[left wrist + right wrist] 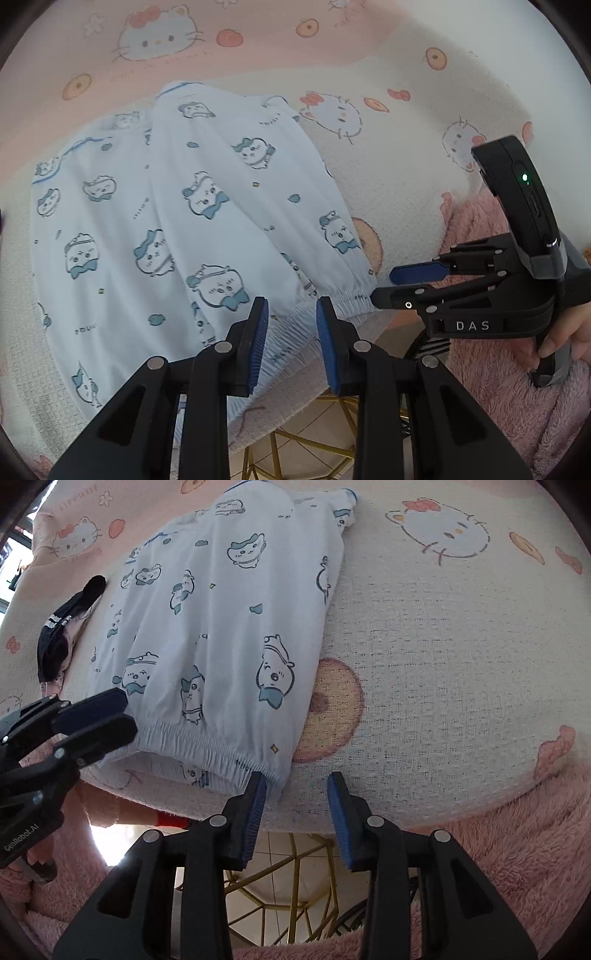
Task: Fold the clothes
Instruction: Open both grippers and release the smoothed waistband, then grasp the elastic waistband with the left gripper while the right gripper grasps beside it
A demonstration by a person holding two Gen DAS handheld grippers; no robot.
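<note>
Black cap [64,627], perhaps, beside printed pyjama trousers [221,627].

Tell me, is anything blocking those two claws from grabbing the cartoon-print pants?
Nothing visible does. The left gripper and right gripper are both open right at the elastic waistband of the pants. The black item lies off to the side on the blanket.

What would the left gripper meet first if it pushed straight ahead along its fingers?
Most likely the elastic waistband of the light blue printed pants. The left gripper is open with that gathered edge between its fingers; depth is uncertain, so contact may be slightly further on.
</note>
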